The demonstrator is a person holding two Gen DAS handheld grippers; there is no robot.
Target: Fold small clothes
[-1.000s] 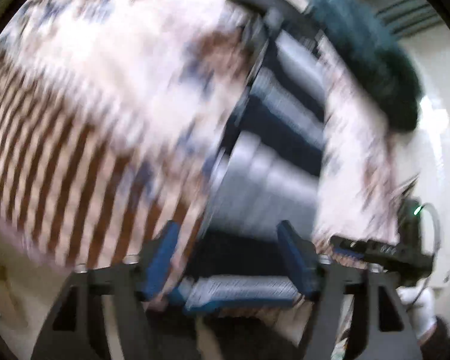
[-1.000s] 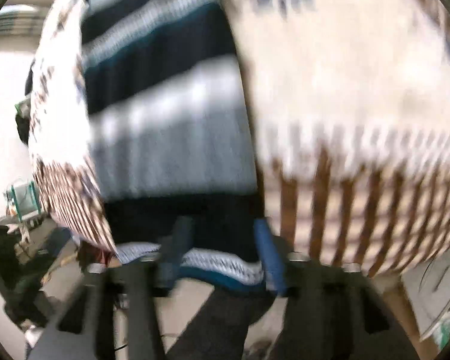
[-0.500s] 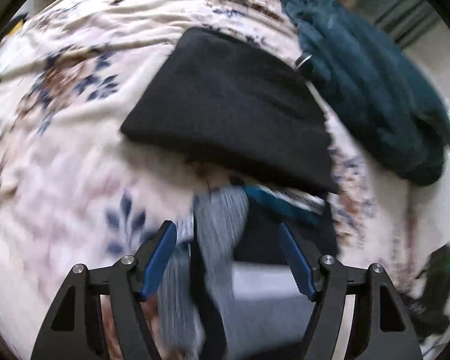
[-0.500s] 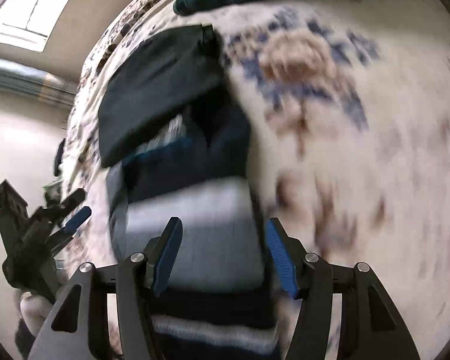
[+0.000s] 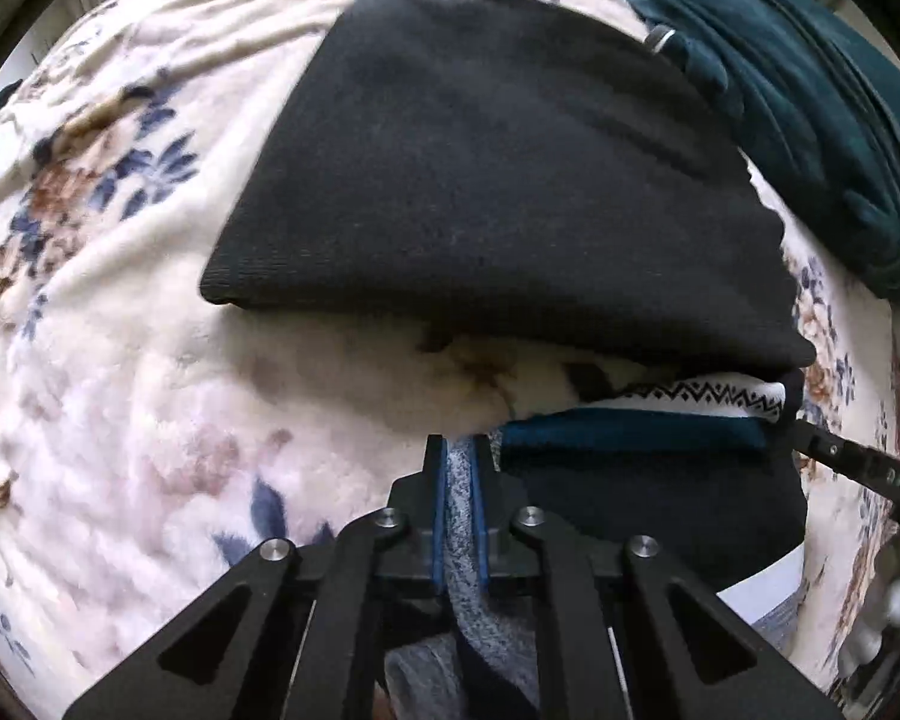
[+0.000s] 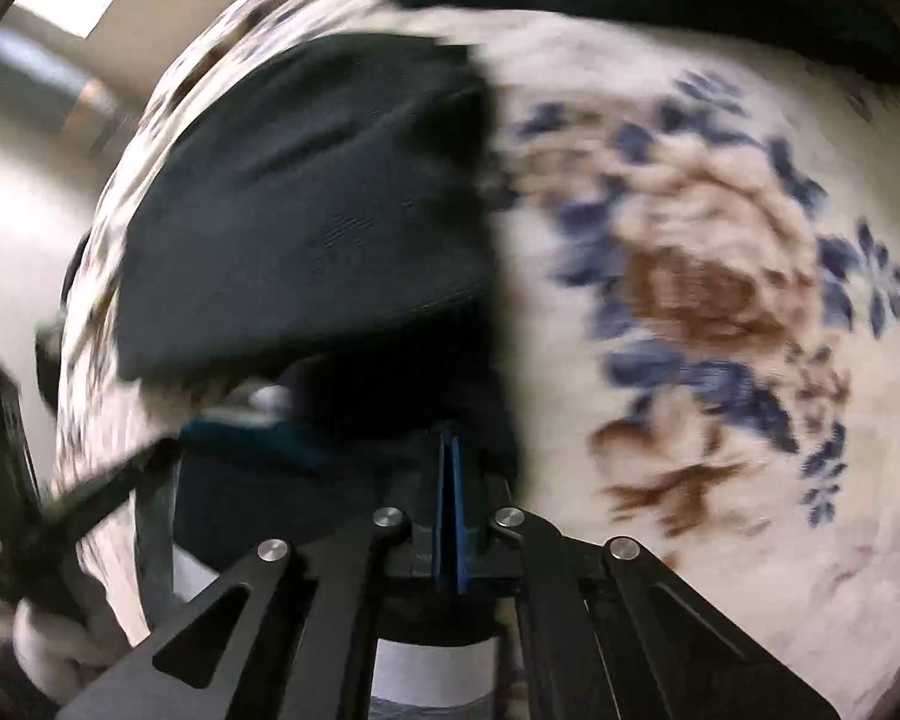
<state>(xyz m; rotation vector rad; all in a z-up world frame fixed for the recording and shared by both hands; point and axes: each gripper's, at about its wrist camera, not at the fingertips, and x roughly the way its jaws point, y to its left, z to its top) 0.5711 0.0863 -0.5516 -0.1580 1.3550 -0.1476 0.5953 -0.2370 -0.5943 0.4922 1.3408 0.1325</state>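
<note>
A striped sweater [image 5: 630, 480] in navy, teal, grey and white lies on the floral blanket [image 5: 120, 390], just in front of a folded black garment [image 5: 510, 180]. My left gripper [image 5: 459, 450] is shut on a grey fold at the sweater's left end. In the right wrist view my right gripper [image 6: 450, 444] has its pads pressed tight together at the navy edge of the sweater [image 6: 258, 480]. The sweater's teal edge runs taut between the two grippers. The right gripper [image 5: 795, 429] also shows in the left wrist view, at the sweater's right corner.
A crumpled dark teal garment [image 5: 810, 90] lies at the far right of the bed, behind the black garment [image 6: 306, 228]. The left gripper [image 6: 168, 450] crosses the lower left of the right wrist view. Bare blanket [image 6: 690, 300] spreads to the right.
Both grippers travelled from the sweater's near hem across it to its far edge by the black garment and came down. Both stood open before and are shut now.
</note>
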